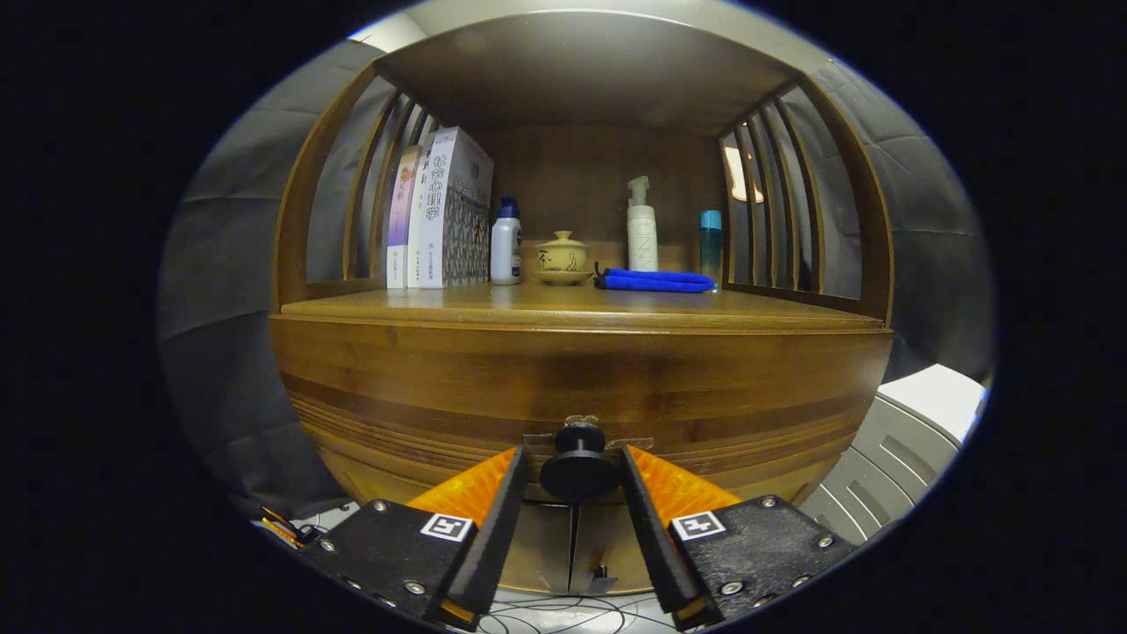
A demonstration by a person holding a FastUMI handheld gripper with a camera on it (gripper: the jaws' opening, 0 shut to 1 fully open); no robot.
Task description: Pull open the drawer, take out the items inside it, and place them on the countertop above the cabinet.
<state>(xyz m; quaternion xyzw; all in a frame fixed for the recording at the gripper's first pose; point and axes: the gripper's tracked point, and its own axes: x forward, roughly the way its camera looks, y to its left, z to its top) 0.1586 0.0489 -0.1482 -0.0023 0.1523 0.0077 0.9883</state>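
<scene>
I have the tongs level and square to the drawer, spread either side of its black knob, pads just clear of it. The drawer is closed. Above, the counter has bare room along its front edge; behind stand three books, three bottles, one lidded cup, one blue cloth.

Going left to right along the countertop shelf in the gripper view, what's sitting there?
Books → white bottle with blue cap → lidded ceramic pot → blue cloth → teal bottle. Below, the hand-held gripper is open around the drawer knob.
</scene>
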